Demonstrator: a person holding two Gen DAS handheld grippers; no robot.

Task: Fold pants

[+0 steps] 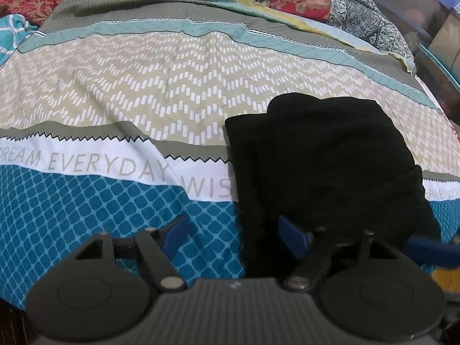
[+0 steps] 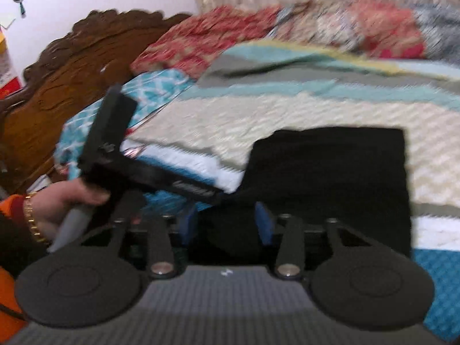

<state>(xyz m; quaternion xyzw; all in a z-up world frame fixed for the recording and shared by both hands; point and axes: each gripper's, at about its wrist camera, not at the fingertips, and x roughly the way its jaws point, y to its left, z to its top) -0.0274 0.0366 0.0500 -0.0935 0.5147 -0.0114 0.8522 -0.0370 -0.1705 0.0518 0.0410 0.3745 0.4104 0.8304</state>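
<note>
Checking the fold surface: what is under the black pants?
The black pants lie on the patterned bedspread. Its stripes and lettering run beneath them; anything else under there is hidden.

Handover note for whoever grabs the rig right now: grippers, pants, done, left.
Left gripper: open, low over the near edge of the black pants; one blue finger sits over the bedsheet, the other over the cloth. Nothing clamped.
Right gripper: fingers partly apart, straddling the near edge of the pants; the view is blurred, so a grip cannot be confirmed.
Pants: lying on the bed as a compact, roughly rectangular bundle, apparently already folded at least once.
Left: check the right grip, make any last fold, square the edges, then release.
</note>
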